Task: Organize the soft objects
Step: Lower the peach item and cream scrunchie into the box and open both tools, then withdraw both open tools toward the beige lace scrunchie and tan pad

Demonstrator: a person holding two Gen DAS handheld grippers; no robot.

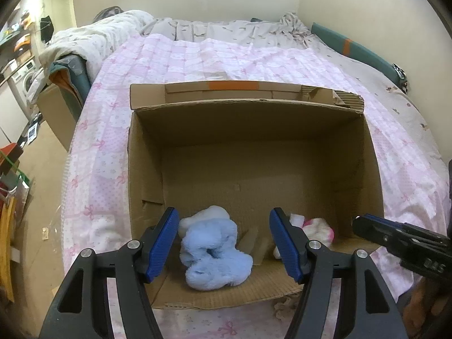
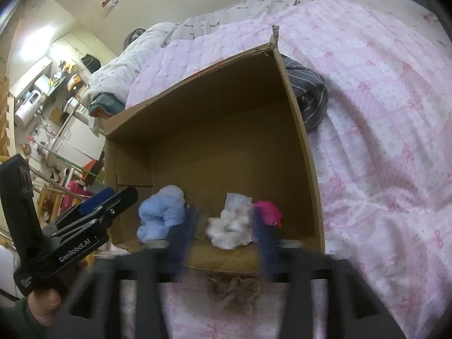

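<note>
An open cardboard box [image 1: 147,152] lies on a bed with a pink quilt [image 1: 197,56]. At the near end of its floor rests a fluffy blue and white soft toy [image 1: 214,254], also seen as the blue toy [image 2: 161,214]. To its right lies a white and pink fluffy item [image 1: 316,226], shown as a white fluffy item [image 2: 231,223] beside a bright pink piece [image 2: 268,212]. My left gripper [image 1: 224,245] is open above the blue toy, holding nothing. My right gripper [image 2: 223,234] is blurred and open over the box's near edge, with the white item beyond it.
A beige lacy item [image 2: 234,288] lies on the quilt just in front of the box. A dark striped garment [image 2: 308,93] sits behind the box's right wall. Off the bed's left side are a floor, another cardboard box [image 1: 53,113] and cluttered shelves.
</note>
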